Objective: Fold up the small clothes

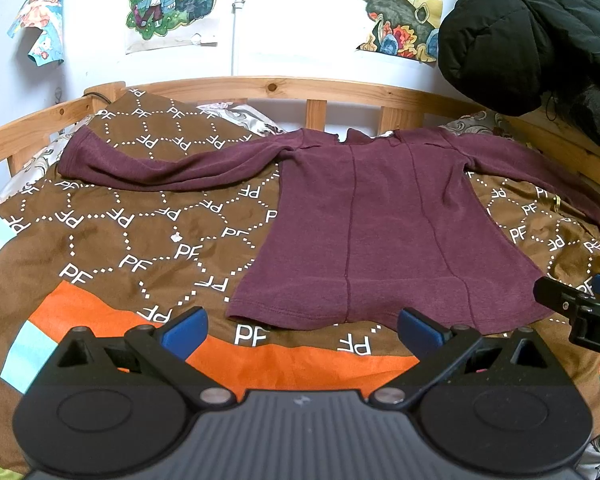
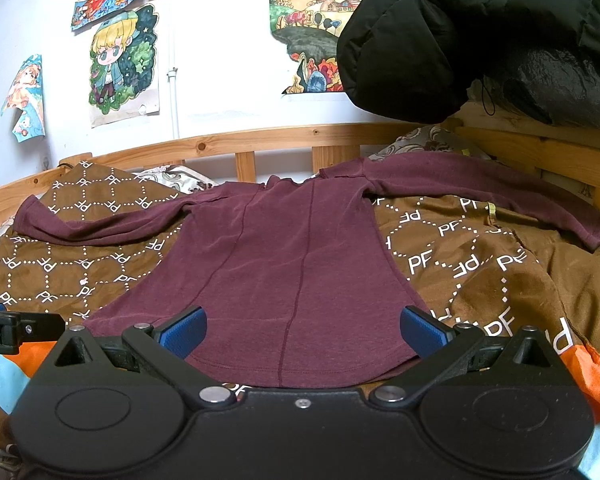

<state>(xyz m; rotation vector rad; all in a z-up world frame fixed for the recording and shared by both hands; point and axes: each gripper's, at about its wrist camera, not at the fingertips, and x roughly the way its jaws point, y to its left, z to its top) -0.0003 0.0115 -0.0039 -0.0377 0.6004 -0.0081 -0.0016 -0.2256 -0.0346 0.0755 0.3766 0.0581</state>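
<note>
Maroon long-sleeved shirt [image 1: 380,232]: spread flat on brown patterned blanket [image 1: 140,248] covering bed, sleeves out to both sides, hem nearest the cameras. Left gripper [image 1: 302,330]: spread wide, empty, just short of hem. Right gripper [image 2: 304,332]: spread wide, empty, above hem
</note>
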